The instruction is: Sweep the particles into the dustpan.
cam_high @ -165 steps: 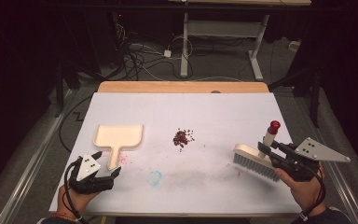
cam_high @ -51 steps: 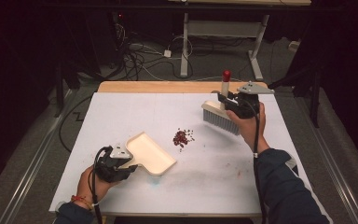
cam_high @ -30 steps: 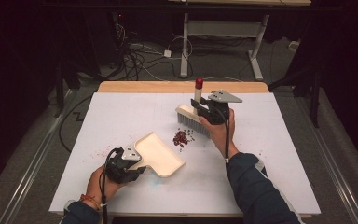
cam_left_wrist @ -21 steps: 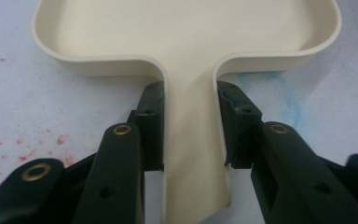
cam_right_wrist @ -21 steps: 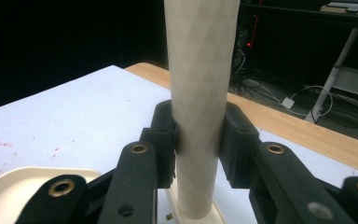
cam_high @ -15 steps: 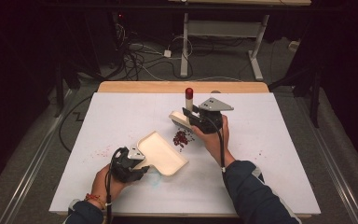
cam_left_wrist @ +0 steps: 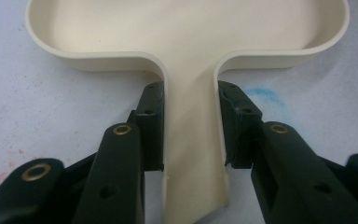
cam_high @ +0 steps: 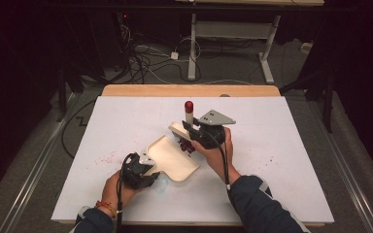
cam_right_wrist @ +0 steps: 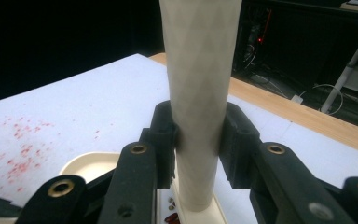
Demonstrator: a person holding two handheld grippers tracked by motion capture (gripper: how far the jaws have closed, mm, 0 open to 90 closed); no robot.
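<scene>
While wide bare sheet (cam_high: 281, 160) lies right of the work, the dustpan (cam_high: 172, 158) sits mid-table, its mouth beside the crumbs (cam_high: 187, 145). Left gripper (cam_left_wrist: 189, 123) pinches the dustpan's handle, held low and level. Right gripper (cam_right_wrist: 198, 135) clamps the brush (cam_high: 188, 116) handle upright, its head touching the crumbs.

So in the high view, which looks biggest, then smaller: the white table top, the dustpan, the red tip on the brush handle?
1. White table top, by far the largest.
2. Dustpan, much smaller.
3. Red tip on the brush handle, smallest, though it stands a bit nearer the camera.
</scene>
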